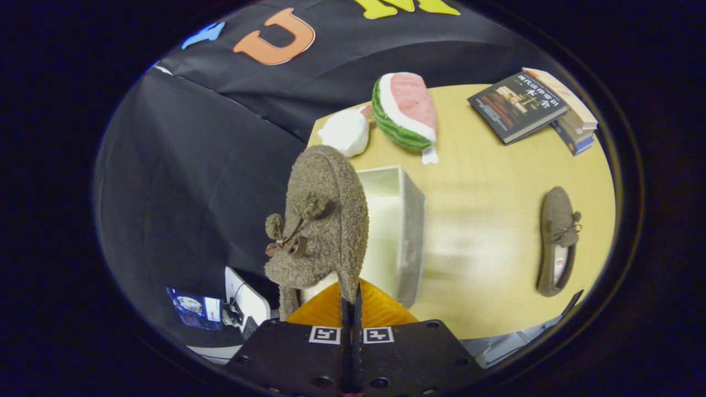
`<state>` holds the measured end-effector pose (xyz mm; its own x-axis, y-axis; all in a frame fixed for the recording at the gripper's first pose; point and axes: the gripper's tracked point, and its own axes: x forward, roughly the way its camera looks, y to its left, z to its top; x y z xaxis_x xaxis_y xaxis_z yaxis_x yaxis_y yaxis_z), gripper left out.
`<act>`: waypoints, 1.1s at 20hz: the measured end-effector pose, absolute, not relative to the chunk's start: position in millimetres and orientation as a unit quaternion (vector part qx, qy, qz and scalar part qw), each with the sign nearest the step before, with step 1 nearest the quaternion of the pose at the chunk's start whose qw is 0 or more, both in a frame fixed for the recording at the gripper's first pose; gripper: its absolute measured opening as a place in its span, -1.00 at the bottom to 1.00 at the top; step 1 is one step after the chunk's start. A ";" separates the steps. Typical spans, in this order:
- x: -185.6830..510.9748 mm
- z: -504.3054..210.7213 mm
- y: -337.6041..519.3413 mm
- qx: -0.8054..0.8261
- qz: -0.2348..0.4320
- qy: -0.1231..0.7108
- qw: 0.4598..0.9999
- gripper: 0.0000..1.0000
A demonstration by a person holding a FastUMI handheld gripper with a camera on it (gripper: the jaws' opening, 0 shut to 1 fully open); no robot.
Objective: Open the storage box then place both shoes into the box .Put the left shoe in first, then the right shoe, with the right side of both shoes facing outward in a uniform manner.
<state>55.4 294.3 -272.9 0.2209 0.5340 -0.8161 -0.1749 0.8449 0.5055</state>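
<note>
My gripper (351, 300) is shut on the heel rim of a fuzzy brown shoe (320, 220) with pom-poms and a small bow, holding it in the air with its toe pointing away from me. Just beyond and to the right of the held shoe stands the white storage box (408, 220), open on top, on the yellow table (485, 220). The second brown shoe (557, 240) lies flat on the table well to the right of the box, toe pointing away.
A watermelon-slice plush (407, 110) and a white plush (345, 132) lie beyond the box. Stacked books (532, 105) sit at the far right of the table. Left of the table hangs black cloth, with a small device and a screen (220, 306) below.
</note>
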 end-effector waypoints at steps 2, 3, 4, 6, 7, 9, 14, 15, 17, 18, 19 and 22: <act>61.6 -298.0 319.9 0.162 0.202 0.601 0.756 -0.99; 65.8 -312.5 330.8 0.161 0.187 0.609 0.754 -0.99; 69.3 -326.9 339.7 0.157 0.171 0.616 0.753 -0.99; 74.5 -354.4 355.1 0.144 0.149 0.624 0.753 -0.99; 77.1 -365.7 363.6 0.141 0.141 0.627 0.753 -0.99; 79.2 -389.2 377.5 0.121 0.124 0.633 0.755 -0.99; 91.7 -431.2 376.3 0.063 0.084 0.630 0.770 -0.98; 93.8 -437.4 375.9 0.057 0.080 0.630 0.771 -0.99; 91.5 -448.8 376.7 0.056 0.074 0.636 0.766 -0.97; 90.2 -450.1 377.7 0.056 0.074 0.639 0.764 -0.97; 91.9 -447.7 376.3 0.055 0.071 0.635 0.767 -0.95; 90.5 -447.2 375.0 0.055 0.071 0.633 0.769 -0.86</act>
<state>90.5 375.0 -447.2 0.1873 0.1790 -0.9658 -0.0403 0.9838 0.1745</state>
